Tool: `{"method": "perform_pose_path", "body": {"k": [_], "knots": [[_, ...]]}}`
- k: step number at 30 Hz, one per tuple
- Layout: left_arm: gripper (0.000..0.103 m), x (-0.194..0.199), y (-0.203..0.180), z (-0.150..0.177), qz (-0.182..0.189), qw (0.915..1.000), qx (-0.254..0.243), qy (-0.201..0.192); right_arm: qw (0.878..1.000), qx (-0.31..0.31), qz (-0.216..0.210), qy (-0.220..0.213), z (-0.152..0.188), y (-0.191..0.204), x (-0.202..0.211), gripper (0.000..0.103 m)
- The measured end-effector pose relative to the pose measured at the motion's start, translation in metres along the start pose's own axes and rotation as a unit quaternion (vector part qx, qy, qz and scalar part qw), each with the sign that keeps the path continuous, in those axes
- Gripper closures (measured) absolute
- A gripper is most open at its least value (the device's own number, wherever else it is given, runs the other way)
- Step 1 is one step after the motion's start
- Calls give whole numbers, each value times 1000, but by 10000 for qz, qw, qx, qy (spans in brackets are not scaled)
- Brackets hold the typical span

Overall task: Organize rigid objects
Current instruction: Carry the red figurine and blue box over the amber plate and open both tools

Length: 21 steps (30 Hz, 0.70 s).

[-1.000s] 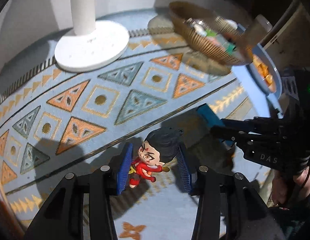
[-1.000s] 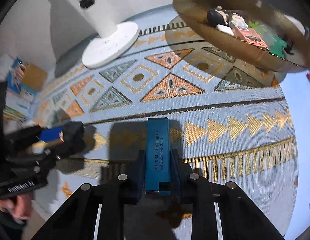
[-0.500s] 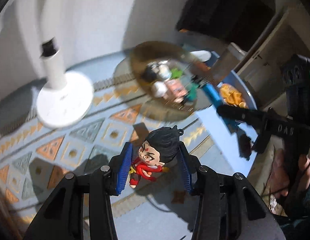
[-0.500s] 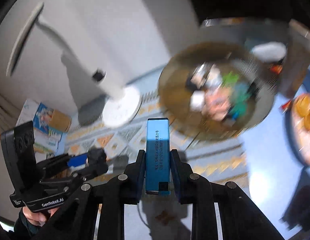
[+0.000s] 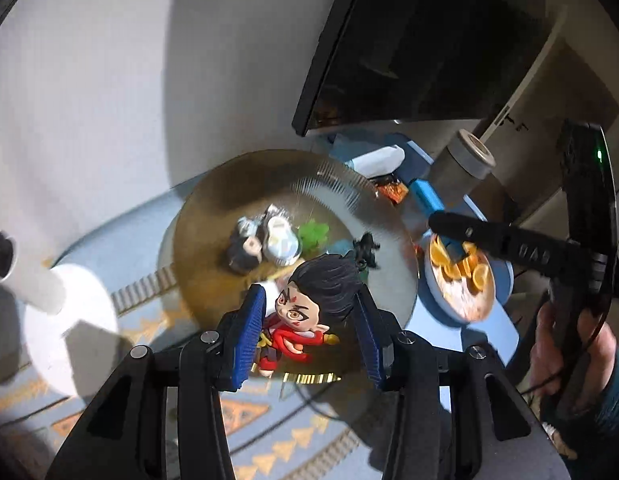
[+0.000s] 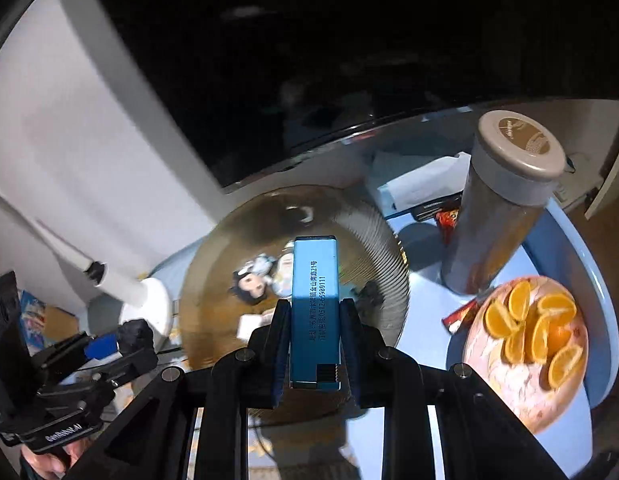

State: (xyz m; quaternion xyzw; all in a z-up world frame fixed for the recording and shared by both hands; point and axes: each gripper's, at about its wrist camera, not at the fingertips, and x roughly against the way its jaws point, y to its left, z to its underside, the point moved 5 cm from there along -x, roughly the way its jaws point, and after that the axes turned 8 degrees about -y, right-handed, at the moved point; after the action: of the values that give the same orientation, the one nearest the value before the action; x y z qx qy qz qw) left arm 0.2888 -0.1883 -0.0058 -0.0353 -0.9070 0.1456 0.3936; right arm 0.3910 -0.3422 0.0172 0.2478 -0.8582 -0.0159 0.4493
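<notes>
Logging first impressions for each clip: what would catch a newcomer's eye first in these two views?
Probably the figurine, red-robed and dark-haired, clamped between the left gripper's blue pads. Next, the slim blue box with printed text, upright in the right gripper. Both are poised over the ribbed golden bowl already holding small toys, with a plate of orange slices on the blue table to its right.

Both wrist cameras look steeply down along their own claws from close above the brown ribbed bowl (image 5: 213, 216) (image 6: 373, 232). Each view shares that bowl, the orange-slice plate (image 5: 465, 300) (image 6: 505, 376) and the blue bench (image 5: 501, 320) (image 6: 565, 240); each also catches the other claw at its side edge
</notes>
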Motion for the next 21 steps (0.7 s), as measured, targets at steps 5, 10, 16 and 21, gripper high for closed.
{"method": "perform_pose_path", "body": {"k": [5,10,16,21], "knots": [[62,-32,-3,-13,-87,9998,-27,182,9998,158,56,72,-9,-6,-24,79],[62,-56,-1,-19,-283,9989,-120,349,9994,255,198,132,-13,-14,-45,79],[62,-77,3,-24,-362,9984,-32,423,9983,467,277,225,-17,-15,-68,79],[44,-83,6,-31,-361,9990,151,225,9984,479,242,200,-26,-13,-79,58]]}}
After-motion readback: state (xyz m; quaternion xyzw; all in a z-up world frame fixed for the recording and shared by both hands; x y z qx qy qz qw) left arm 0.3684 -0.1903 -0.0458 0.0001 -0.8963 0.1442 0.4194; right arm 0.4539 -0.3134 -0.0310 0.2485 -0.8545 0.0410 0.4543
